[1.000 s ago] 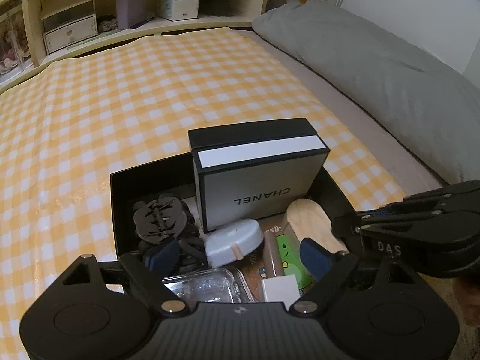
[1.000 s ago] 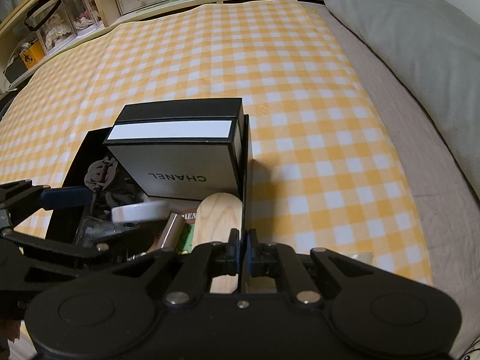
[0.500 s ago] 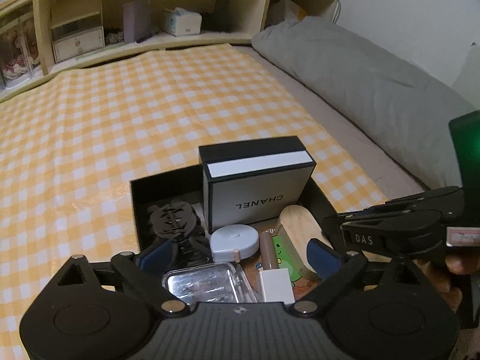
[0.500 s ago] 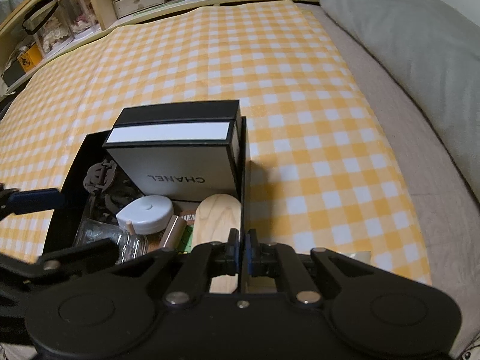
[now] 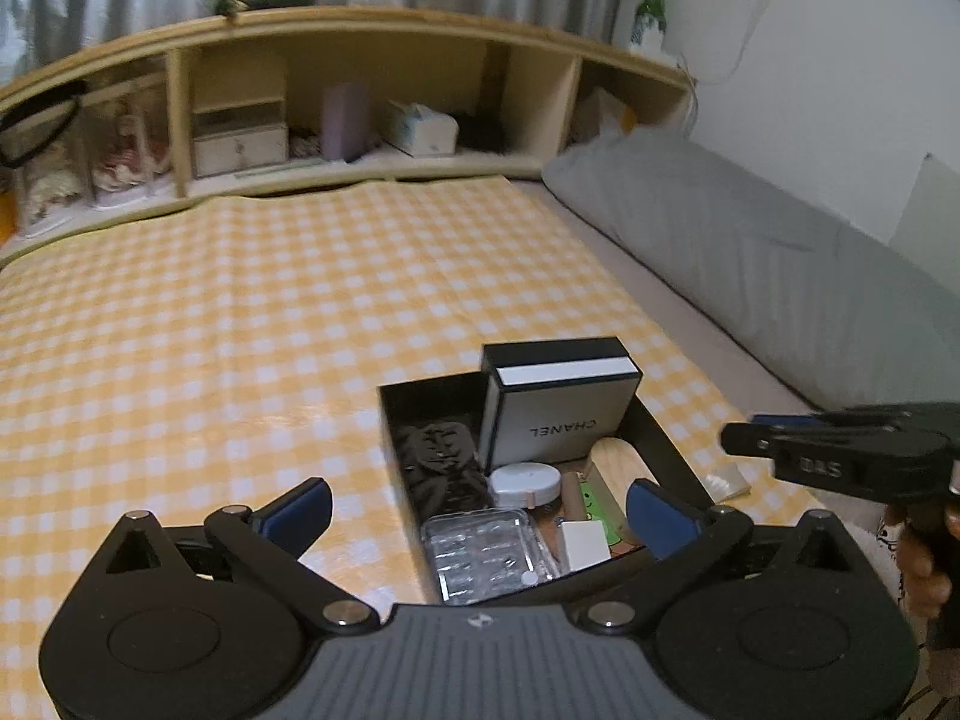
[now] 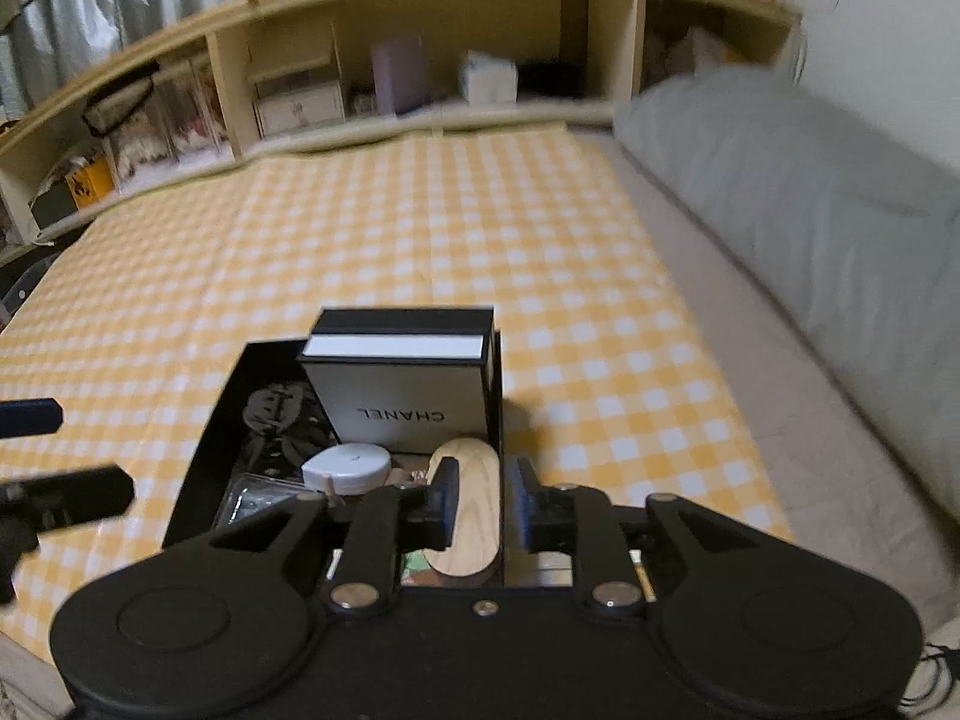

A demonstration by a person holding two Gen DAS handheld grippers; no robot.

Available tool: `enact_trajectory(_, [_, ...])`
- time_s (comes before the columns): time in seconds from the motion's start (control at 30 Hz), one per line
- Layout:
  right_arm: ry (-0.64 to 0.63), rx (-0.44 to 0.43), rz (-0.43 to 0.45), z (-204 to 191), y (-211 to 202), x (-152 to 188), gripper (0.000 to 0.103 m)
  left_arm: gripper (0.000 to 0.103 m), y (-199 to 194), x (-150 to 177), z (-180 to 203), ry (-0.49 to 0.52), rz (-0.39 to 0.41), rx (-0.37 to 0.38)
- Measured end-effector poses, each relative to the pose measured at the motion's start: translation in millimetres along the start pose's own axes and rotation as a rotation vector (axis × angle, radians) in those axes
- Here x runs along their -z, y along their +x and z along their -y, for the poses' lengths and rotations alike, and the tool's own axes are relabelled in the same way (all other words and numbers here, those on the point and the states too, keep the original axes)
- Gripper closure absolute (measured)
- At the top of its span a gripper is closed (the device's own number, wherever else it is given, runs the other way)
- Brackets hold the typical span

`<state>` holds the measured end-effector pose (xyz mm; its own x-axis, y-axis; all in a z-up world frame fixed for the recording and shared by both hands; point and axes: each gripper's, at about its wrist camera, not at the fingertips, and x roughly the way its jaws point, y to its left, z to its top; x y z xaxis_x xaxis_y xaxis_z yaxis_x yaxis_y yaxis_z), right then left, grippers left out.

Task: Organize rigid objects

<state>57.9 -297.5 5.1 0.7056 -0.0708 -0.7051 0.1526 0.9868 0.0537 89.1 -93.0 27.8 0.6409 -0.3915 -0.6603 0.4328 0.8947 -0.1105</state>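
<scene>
A black open box sits on the yellow checked cloth. It holds an upright white and black Chanel box, black hair clips, a round white tape measure, a clear plastic case and an oval wooden piece. My left gripper hovers above the box's near end, its jaws opening wide with nothing between them. My right gripper hangs over the box's near right corner. Its jaws are opening a little and grip nothing; the wooden piece shows below the gap.
A wooden headboard shelf with small boxes and a tissue box runs along the far side. Along the right lies a grey pillow. A scrap of clear plastic lies right of the box. A hand holds the right gripper.
Both grippers have risen and drawn back from the box. The left jaws have spread wider. The right jaws, shut at the box's right wall before, have parted.
</scene>
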Motion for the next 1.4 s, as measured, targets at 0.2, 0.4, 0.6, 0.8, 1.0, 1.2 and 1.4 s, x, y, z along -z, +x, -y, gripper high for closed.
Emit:
enact_trajectory(0.2, [0.049,-0.011,0.092,-4,-43,19,0.064,0.0,-31,18,-8,0.013,0.061,-0.045])
enact_trajectory(0.4, [0.035,-0.008,0.14,-20,-73,42,0.051,0.0,-52,42,-17,0.007,0.103,-0.074])
enact_trajectory(0.6, [0.039,0.015,0.188,-31,-94,64,0.031,0.0,-65,63,-23,-0.012,0.149,-0.087])
enact_trajectory(0.8, [0.037,0.044,0.22,-38,-102,77,0.018,0.0,-67,74,-22,-0.01,0.165,-0.101])
enact_trajectory(1.0, [0.019,0.086,0.241,-43,-101,85,0.001,0.0,-68,77,-19,0.011,0.175,-0.134])
enact_trajectory(1.2, [0.028,0.11,0.259,-40,-101,87,0.0,0.0,-68,79,-20,0.013,0.173,-0.141])
enact_trajectory(1.4, [0.032,0.113,0.262,-39,-102,88,0.0,0.0,-69,81,-21,0.007,0.172,-0.151])
